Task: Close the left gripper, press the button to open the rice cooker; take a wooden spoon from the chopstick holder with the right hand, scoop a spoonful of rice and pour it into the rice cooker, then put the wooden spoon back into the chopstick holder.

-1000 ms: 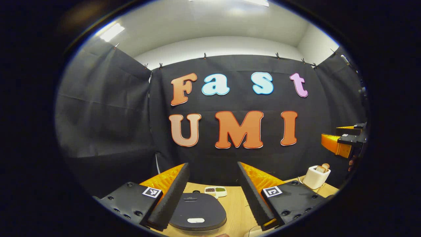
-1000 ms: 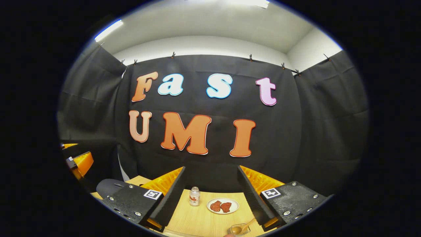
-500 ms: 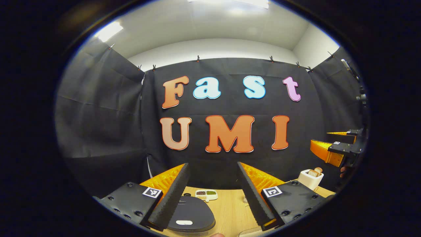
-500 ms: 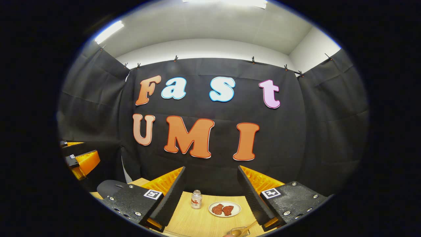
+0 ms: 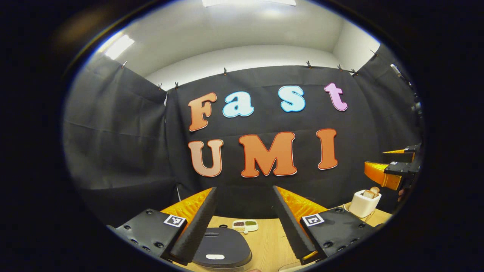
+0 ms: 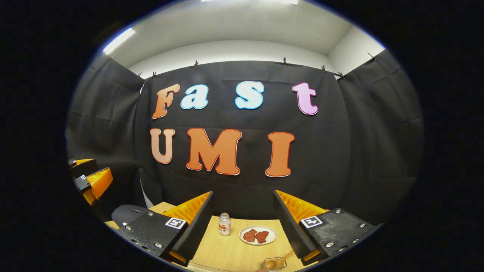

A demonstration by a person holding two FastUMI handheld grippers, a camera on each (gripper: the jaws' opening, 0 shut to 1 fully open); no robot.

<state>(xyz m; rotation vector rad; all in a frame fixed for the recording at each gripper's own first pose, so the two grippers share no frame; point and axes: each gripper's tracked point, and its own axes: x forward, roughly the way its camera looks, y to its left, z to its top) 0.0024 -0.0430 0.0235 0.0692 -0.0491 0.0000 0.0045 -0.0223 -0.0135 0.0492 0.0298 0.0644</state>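
Observation:
The rice cooker (image 5: 221, 249) is dark with its lid down and a pale button (image 5: 214, 257) near the front edge. It lies low between the fingers of my left gripper (image 5: 244, 187), which is open and holds nothing. The white chopstick holder (image 5: 363, 204) stands at the right with wooden heads sticking out of it. My right gripper (image 6: 243, 192) is open and empty above the table. A wooden spoon (image 6: 279, 261) rests in a clear dish at the bottom edge. The cooker (image 6: 126, 213) also shows at the left in the right gripper view.
A small divided tray of grains (image 5: 245, 225) sits behind the cooker on the wooden table (image 5: 266, 241). A small bottle (image 6: 224, 223) and a plate of red meat (image 6: 258, 235) lie ahead of the right gripper. Black cloth walls close in the booth.
Both views have swayed slightly. The left gripper has swung a little, so the holder sits farther right than half a second ago. Both grippers have stayed open and taken hold of nothing.

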